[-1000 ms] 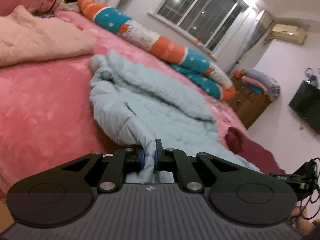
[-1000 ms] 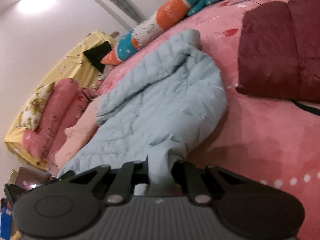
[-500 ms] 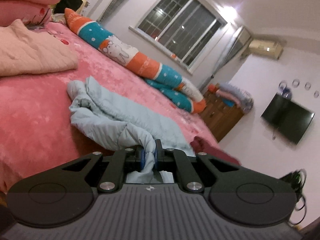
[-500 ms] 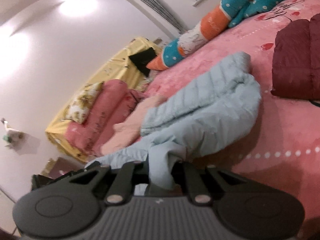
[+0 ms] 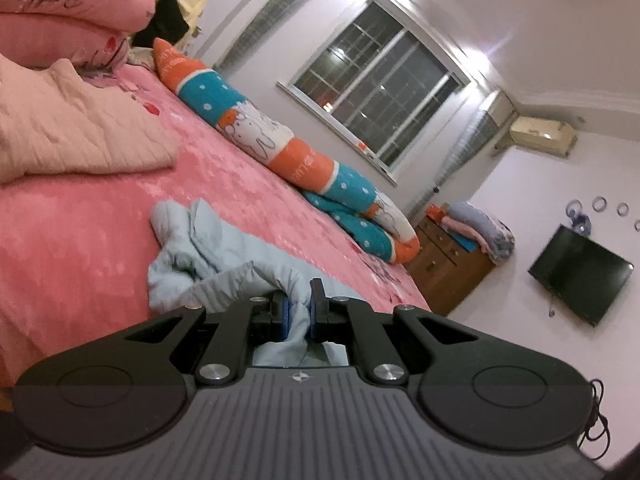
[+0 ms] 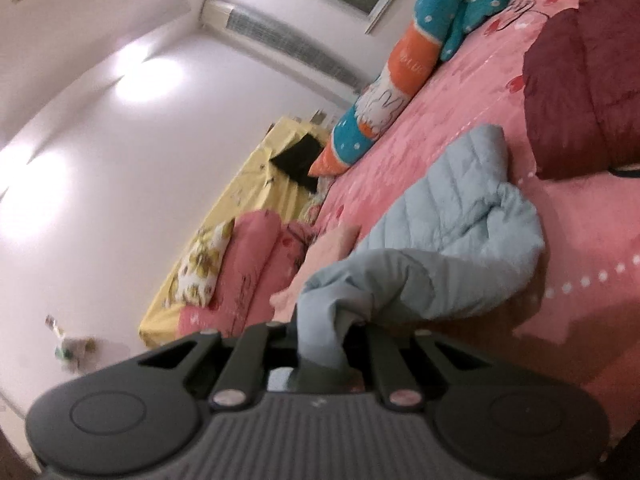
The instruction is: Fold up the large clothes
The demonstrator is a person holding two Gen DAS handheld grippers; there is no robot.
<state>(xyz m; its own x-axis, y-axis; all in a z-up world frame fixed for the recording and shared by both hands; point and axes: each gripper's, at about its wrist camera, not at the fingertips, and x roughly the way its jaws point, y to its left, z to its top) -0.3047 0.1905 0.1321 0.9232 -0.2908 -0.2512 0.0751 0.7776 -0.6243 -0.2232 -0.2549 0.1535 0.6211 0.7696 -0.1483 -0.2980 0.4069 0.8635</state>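
A light blue quilted jacket (image 5: 216,256) lies crumpled on the pink bed (image 5: 72,264). My left gripper (image 5: 298,312) is shut on a fold of its fabric, which is bunched between the blue pads. The jacket also shows in the right wrist view (image 6: 448,240), trailing from the bed up to my right gripper (image 6: 320,344), which is shut on another part of it. The held ends are lifted off the bed while the far part of the jacket rests on it.
A peach quilted garment (image 5: 68,136) and pink pillows (image 5: 68,12) lie at the bed's head. A long orange and teal bolster (image 5: 280,148) runs along the far side. A dark red folded garment (image 6: 588,80) lies beside the jacket. A wooden dresser (image 5: 452,268) stands beyond the bed.
Both grippers have risen and pulled back with the jacket, so more of it is lifted and gathered toward me. Less of it lies spread on the bed.
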